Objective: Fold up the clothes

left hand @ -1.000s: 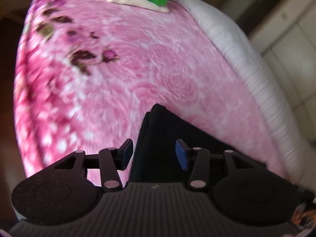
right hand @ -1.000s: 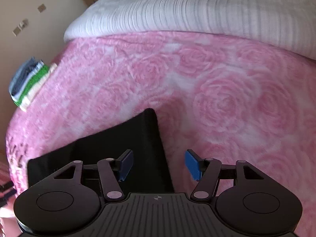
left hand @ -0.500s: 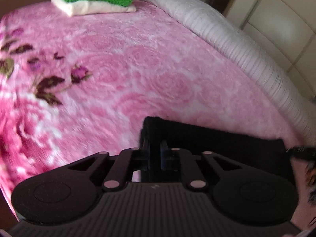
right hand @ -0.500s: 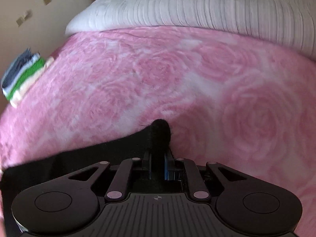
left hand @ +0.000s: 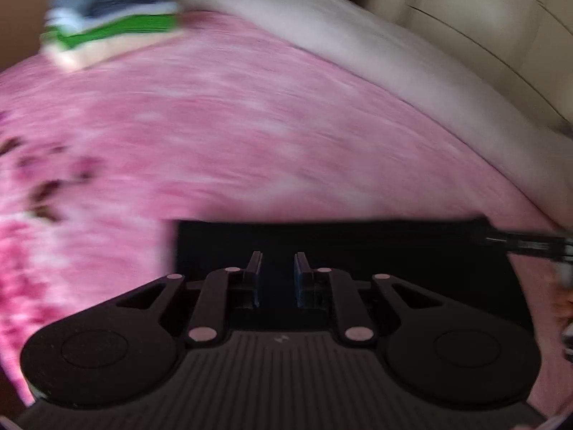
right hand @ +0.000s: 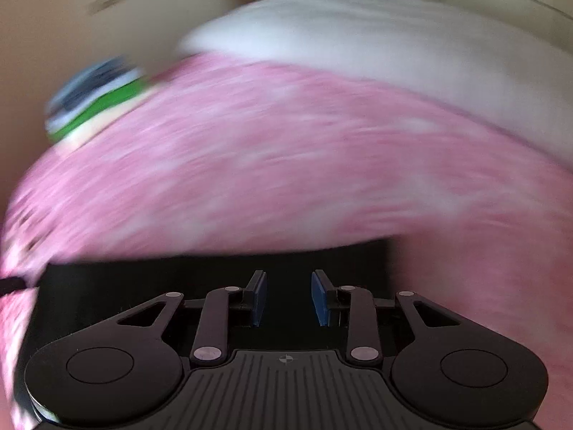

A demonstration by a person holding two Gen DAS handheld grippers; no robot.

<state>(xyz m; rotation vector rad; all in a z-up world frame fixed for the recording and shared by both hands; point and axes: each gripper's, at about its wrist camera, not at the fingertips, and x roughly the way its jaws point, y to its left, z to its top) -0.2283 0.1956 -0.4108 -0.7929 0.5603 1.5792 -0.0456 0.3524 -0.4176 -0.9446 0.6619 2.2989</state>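
Covering nearly all of both views: a pink blanket (left hand: 272, 136) with a rose pattern, heavily smeared by blur, darker flower prints at its left edge in the left wrist view. Beyond it, along the far and right side, a long white ribbed bolster (left hand: 394, 68), also visible across the top of the right wrist view (right hand: 376, 46). Behind that, pale cabinet doors (left hand: 501, 10) and a beige wall (right hand: 89, 28).

Lying flat on the blanket, just ahead of both grippers — a black garment (left hand: 358, 243), folded to a wide rectangle with a straight far edge. Same cloth in the right wrist view (right hand: 161, 276), stretching left from a right-hand edge near the middle-right of the frame.

At the far left corner of the blanket, well apart from the garment, a pile (left hand: 111, 32) of folded clothes: cream at the bottom, green above, then white and blue-grey; seen again in the right wrist view (right hand: 96, 100).

Left gripper (left hand: 277, 276) released, blue pads parted with a gap between, nothing held, hovering over the garment. Right gripper (right hand: 288, 297) likewise released — pads spread a little wider, empty, above the garment's right part. Whether either touches the cloth: cannot tell.

At the right edge of the left wrist view, a blurred dark bar (left hand: 526, 243) by the garment's corner, too smeared to identify.
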